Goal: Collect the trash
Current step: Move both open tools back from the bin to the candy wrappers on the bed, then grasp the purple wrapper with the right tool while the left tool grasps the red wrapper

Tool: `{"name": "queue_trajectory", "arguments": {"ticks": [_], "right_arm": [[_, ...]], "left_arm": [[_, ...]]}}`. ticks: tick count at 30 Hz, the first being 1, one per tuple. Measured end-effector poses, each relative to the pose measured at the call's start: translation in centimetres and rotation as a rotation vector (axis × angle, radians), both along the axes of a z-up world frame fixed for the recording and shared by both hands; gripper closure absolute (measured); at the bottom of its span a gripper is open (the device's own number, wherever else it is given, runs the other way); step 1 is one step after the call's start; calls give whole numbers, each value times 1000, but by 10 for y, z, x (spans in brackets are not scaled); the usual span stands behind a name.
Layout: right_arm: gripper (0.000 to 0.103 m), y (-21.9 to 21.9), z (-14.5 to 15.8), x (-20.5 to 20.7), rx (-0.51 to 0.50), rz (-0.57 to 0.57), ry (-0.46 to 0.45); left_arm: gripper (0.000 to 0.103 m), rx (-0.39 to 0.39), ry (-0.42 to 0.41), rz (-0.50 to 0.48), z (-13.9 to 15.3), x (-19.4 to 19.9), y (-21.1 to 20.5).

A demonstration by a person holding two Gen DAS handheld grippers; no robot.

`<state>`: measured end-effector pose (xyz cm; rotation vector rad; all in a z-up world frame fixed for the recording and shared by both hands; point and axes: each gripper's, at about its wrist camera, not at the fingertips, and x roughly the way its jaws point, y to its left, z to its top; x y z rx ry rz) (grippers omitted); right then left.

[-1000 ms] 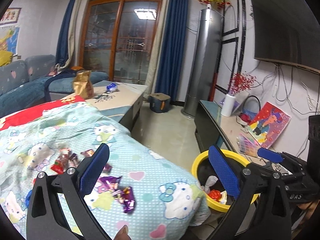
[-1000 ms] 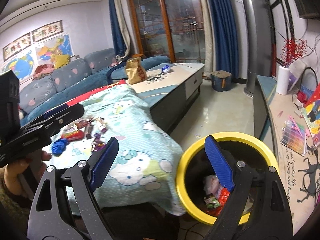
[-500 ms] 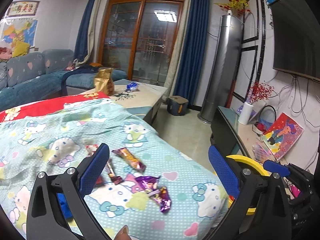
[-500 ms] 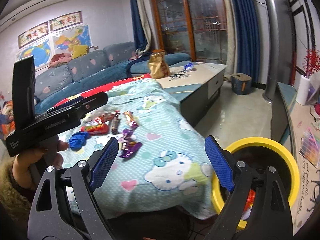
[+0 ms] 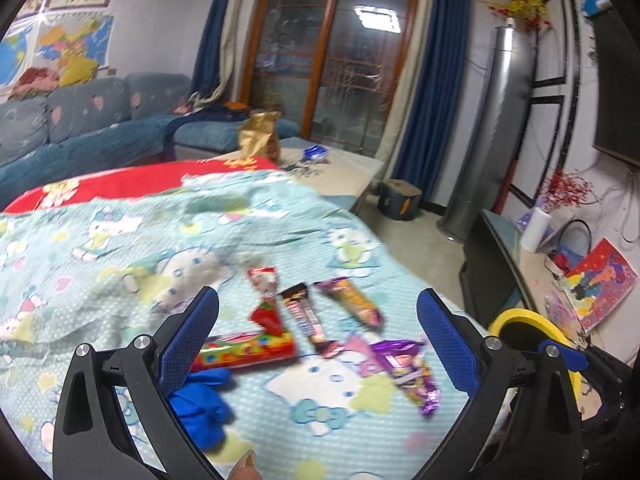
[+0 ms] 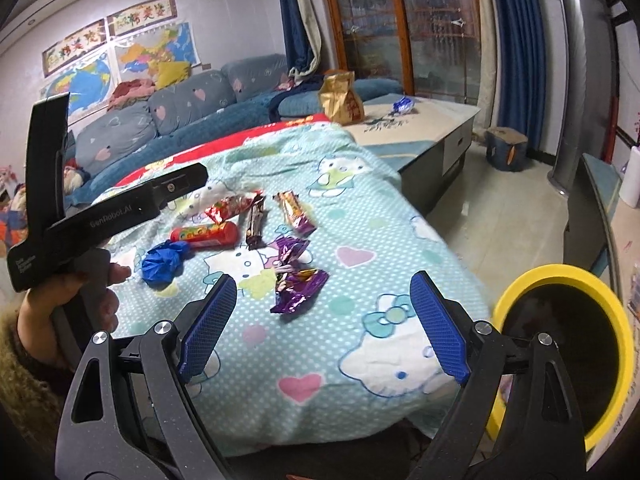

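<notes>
Several snack wrappers lie on the Hello Kitty blanket (image 5: pixel 120 240): a red tube (image 5: pixel 244 350), a red packet (image 5: pixel 266 300), a dark bar (image 5: pixel 306 318), an orange bar (image 5: pixel 352 302), purple wrappers (image 5: pixel 408 368) and a crumpled blue glove (image 5: pixel 200 404). My left gripper (image 5: pixel 318 346) is open and empty just above them. My right gripper (image 6: pixel 322 326) is open and empty, near the purple wrappers (image 6: pixel 298 284). The yellow-rimmed bin (image 6: pixel 560 348) stands on the floor at the right, also in the left wrist view (image 5: pixel 532 320).
A low table beyond the blanket holds a gold bag (image 6: pixel 340 98) and a blue wrapper (image 6: pixel 402 105). A sofa (image 5: pixel 80 128) runs along the left. A TV stand (image 5: pixel 516 264) with clutter is at the right, and a box (image 5: pixel 400 200) on the floor.
Both grippers have swung left from over the bin toward the blanket. The wrappers now sit between the left gripper's fingers. Both stay open.
</notes>
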<state>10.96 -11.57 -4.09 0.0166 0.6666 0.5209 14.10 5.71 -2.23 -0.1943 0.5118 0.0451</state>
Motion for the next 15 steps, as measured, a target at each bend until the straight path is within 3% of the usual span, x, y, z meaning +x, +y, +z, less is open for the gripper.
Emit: {"name": "queue_trajectory", "arguments": {"ticks": [7, 15], "right_arm": [[23, 30, -20, 22, -44, 41, 59], [30, 53, -37, 41, -66, 66, 110]], "left_arm": [[8, -71, 67, 23, -18, 13, 29], [22, -153, 123, 28, -34, 35, 44]]}}
